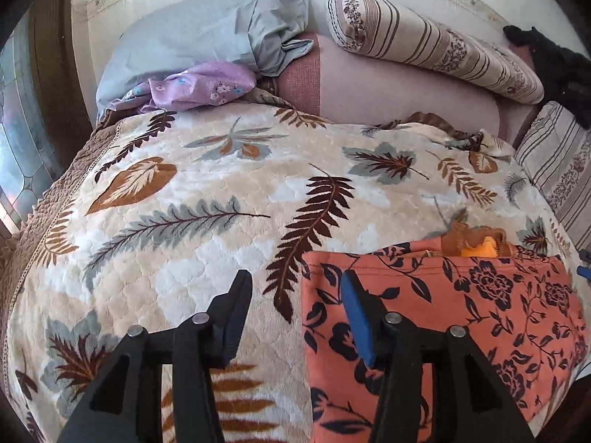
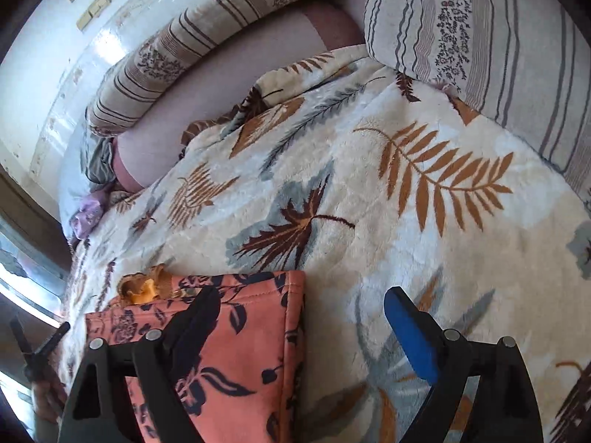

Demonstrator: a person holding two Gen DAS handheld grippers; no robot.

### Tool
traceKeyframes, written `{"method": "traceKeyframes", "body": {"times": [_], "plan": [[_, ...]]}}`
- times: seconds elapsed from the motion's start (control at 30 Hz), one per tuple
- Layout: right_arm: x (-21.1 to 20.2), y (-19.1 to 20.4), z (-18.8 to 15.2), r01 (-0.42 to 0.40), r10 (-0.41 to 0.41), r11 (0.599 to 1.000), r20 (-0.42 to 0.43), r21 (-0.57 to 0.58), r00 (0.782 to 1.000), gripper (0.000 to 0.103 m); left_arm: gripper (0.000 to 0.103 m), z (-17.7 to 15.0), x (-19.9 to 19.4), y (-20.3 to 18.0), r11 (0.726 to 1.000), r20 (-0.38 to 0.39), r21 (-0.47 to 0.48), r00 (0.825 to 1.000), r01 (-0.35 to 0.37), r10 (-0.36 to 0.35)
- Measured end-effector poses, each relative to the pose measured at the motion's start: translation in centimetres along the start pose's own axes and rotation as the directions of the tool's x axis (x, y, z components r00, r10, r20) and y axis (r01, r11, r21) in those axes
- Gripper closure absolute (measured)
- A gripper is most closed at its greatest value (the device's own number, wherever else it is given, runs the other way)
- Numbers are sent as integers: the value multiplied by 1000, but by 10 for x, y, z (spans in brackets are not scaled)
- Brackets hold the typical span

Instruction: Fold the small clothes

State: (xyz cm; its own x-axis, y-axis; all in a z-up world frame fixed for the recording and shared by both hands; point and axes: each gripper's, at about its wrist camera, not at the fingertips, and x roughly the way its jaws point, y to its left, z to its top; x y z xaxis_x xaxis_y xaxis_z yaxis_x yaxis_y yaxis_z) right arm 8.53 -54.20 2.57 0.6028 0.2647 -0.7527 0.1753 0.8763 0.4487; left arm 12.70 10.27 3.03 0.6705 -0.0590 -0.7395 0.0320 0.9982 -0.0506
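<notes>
An orange garment with a dark floral print (image 1: 461, 313) lies flat on the leaf-patterned blanket (image 1: 207, 192), folded into a rectangle, with a brown and orange bit of fabric (image 1: 476, 243) at its far edge. My left gripper (image 1: 295, 284) is open and empty, straddling the garment's left edge just above it. In the right wrist view the same garment (image 2: 236, 339) lies at lower left. My right gripper (image 2: 301, 299) is open and empty, straddling the garment's right edge. The left gripper's tips (image 2: 37, 336) show at the far left.
Along the back of the bed lie a grey-blue pillow (image 1: 192, 37), a crumpled purple cloth (image 1: 199, 86), a striped bolster (image 1: 436, 44) and a pink bolster (image 1: 388, 92). A striped pillow (image 2: 491, 44) lies on the right. A black item (image 1: 554, 62) sits at the far right corner.
</notes>
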Motion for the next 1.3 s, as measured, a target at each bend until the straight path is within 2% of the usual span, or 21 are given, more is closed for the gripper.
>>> {"method": "traceKeyframes", "body": {"times": [0.1,0.17,0.3,0.37,0.43,0.5,0.53,0.57,0.6,0.63,0.67,0.77,0.83,0.9,1.0,1.07,1.13,1.17,1.2,1.23,1.3], "plan": [[0,8,-8,-9,8,1000,-50,-25,999,12,50,-17,-16,-4,1000,-10,19,1000,9,-9],[-10,9,-18,-14,14,1000,-25,-2,1000,12,50,-30,-30,-12,999,-9,37,1000,14,-13],[-50,26,-48,-149,148,988,8,32,989,12,50,-54,-54,-34,995,-11,72,998,65,-65],[-70,44,-66,-261,262,965,-7,26,965,12,50,-64,-63,-46,992,-9,80,996,94,-93],[-74,63,-83,-365,366,931,-65,28,928,12,47,-72,-67,-56,990,-2,74,993,122,-122],[-60,72,-101,-418,423,906,-119,67,898,12,42,-79,-62,-66,988,-26,66,990,143,-141],[-49,69,-111,-420,431,901,-134,105,892,12,39,-84,-55,-71,985,-51,72,987,154,-150],[-33,60,-122,-383,406,910,-162,155,899,12,36,-91,-46,-76,985,-89,84,985,152,-145],[-19,46,-134,-293,333,932,-188,211,924,12,36,-99,-33,-79,989,-144,90,984,117,-103],[-14,31,-146,-274,328,920,-167,280,930,17,36,-107,-20,-79,992,-210,99,976,78,-56],[-23,21,-151,-321,367,892,-95,318,925,20,36,-113,-14,-78,991,-246,114,968,67,-37],[-55,15,-160,-282,322,900,-71,333,944,18,36,-114,-36,-74,995,-192,82,981,47,-31],[-73,14,-170,-310,339,893,-35,326,940,15,36,-108,-54,-72,998,-148,39,988,57,-50],[-74,10,-179,-285,326,896,-67,341,943,14,36,-104,-69,-75,997,-95,21,993,77,-74],[-60,-7,-191,-278,346,848,-72,451,936,13,35,-101,-81,-88,992,-51,6,990,129,-128],[-53,-14,-189,-300,360,817,-29,492,933,13,34,-101,-81,-99,988,-50,7,987,151,-151],[-46,-21,-185,-288,325,802,22,523,945,14,34,-102,-79,-110,984,-59,7,983,176,-176],[-43,-26,-184,-301,328,775,52,555,943,14,34,-103,-79,-116,982,-62,7,980,188,-187],[-42,-29,-182,-308,326,757,74,576,942,16,34,-103,-79,-121,981,-61,8,979,196,-195],[-42,-30,-179,-299,312,763,79,574,947,21,34,-102,-79,-126,979,-57,9,977,206,-205],[-42,-26,-174,-248,269,805,41,538,962,94,34,-100,-80,-138,974,-48,16,974,224,-223]]}}
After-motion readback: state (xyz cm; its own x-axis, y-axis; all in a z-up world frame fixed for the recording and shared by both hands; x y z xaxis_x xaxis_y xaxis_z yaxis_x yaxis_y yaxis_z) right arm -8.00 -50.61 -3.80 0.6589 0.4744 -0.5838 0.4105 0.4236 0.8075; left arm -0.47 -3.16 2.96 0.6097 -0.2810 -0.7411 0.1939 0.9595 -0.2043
